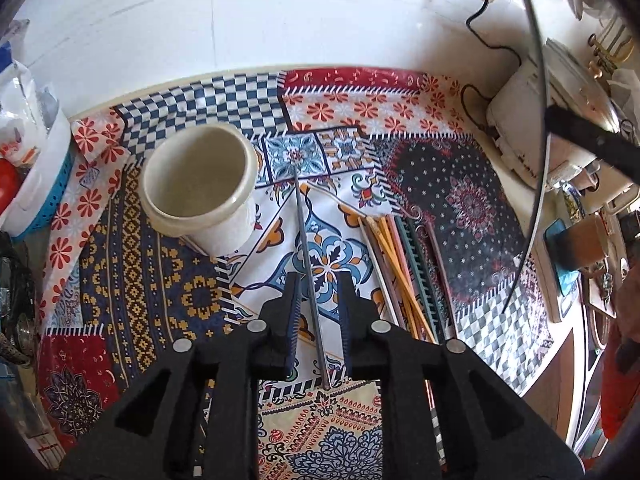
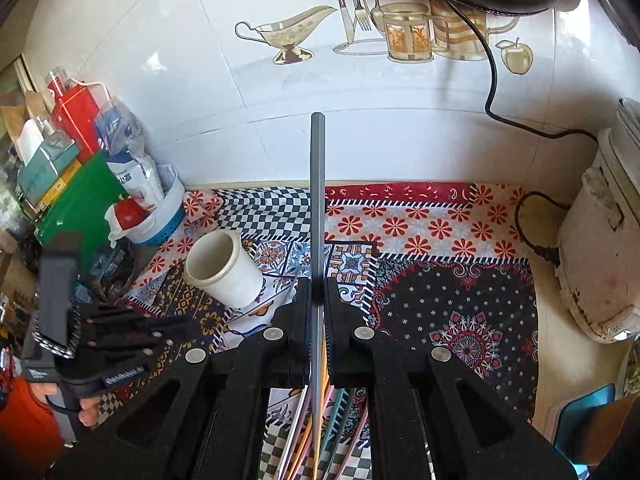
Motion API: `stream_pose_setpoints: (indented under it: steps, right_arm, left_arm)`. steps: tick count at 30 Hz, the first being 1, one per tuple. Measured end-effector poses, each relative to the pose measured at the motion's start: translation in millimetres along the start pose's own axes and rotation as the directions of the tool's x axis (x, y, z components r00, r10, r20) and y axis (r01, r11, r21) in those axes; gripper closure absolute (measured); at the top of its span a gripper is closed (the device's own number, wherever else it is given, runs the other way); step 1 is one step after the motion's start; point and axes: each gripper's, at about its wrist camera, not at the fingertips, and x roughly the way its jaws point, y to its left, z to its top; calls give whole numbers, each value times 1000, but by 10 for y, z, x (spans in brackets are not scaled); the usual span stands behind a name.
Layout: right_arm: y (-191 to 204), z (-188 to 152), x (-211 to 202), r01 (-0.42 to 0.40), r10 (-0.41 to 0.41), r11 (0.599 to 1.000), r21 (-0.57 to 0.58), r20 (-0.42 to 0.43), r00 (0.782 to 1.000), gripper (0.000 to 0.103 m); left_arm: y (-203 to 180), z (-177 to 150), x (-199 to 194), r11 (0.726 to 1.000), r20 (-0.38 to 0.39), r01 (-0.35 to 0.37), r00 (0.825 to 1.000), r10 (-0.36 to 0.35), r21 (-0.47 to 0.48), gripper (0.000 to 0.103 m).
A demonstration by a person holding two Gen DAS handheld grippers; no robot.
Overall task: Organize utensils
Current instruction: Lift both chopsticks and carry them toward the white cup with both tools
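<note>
Left wrist looks steeply down; right wrist shallower (toward wall); both share the cup (image 1: 199,184).

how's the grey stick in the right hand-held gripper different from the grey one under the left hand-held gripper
The right hand-held gripper is shut on its grey stick, lifted off the cloth. The left hand-held gripper is open, and its grey stick lies flat on the patterned tablecloth between the fingers. Both look thin, straight and grey.

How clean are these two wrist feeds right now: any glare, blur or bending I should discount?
Left wrist view: sharp on the patterned tablecloth and white cup, while the lifted grey stick at right is bowed by the fisheye; the wall is washed out. Right wrist view: crisp on the grey stick gripped in the right gripper; soft glare on the tiled wall; corners vignette dark.
</note>
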Motion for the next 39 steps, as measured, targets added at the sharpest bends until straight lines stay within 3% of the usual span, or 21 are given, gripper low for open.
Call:
stream_pose_setpoints:
  steps: [8, 18, 21, 24, 29, 35, 39]
  right_arm:
    - [-17, 48, 29, -5, 5, 1000, 8, 7, 1000, 98]
    - [-44, 77, 10, -8, 8, 1000, 12, 12, 1000, 98]
    - [-42, 100, -9, -6, 5, 1000, 7, 21, 1000, 98]
    - [-46, 122, -17, -2, 2, 1000, 3, 26, 1000, 98]
    - [-51, 139, -15, -2, 2, 1000, 1, 28, 1000, 98]
    - [-21, 174, 21, -8, 8, 1000, -2, 29, 1000, 98]
    - [49, 219, 56, -17, 18, 1000, -15, 30, 999, 98]
  left_arm:
    - [22, 42, 803, 1000, -185, -18, 983, 15, -17, 85]
    - [-57, 223, 1110, 996, -234, -93, 968, 94, 18, 85]
    - [-99, 268, 1135, 995, -223, -96, 970, 99, 23, 86]
    - [-128, 291, 1159, 992, -204, -120, 971, 126, 43, 99]
    - [-32, 279, 1101, 995, -193, -97, 976, 97, 9, 99]
    - [74, 265, 591, 999, -96, -46, 994, 44, -20, 99]
    - [97, 234, 186, 998, -3, -46, 999, 46, -33, 99]
